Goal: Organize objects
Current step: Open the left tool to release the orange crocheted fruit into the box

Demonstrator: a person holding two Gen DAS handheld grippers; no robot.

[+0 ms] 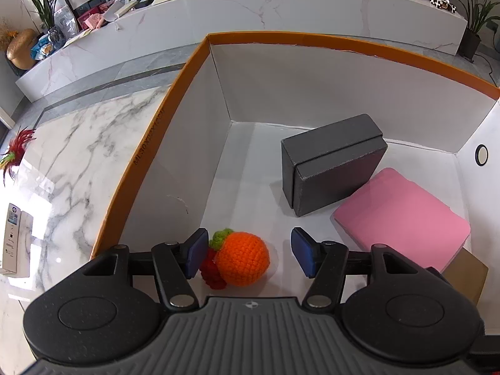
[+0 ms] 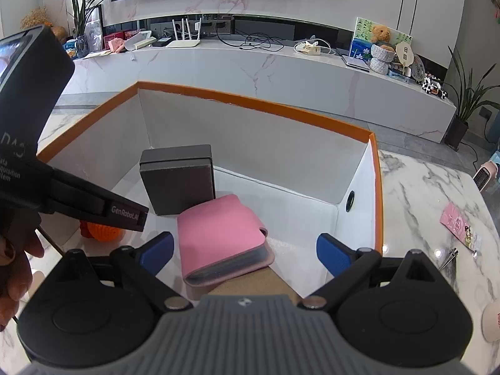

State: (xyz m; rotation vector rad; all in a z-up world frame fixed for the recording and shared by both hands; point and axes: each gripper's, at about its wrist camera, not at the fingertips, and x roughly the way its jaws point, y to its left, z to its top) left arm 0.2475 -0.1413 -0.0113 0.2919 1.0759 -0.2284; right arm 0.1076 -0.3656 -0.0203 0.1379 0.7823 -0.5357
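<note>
A large box with an orange rim and white inside walls stands on the marble table; it also shows in the right wrist view. In it lie a crocheted orange fruit toy, a dark grey box and a pink wallet. My left gripper is open, its blue pads on either side of the toy, which rests on the box floor. My right gripper is open and empty above the pink wallet, with the grey box behind it. The left gripper's body partly hides the toy.
A white carton and a red feathery thing lie on the table left of the box. A pink card, small metal items and a white device lie on the right. A brown cardboard flap lies under the wallet.
</note>
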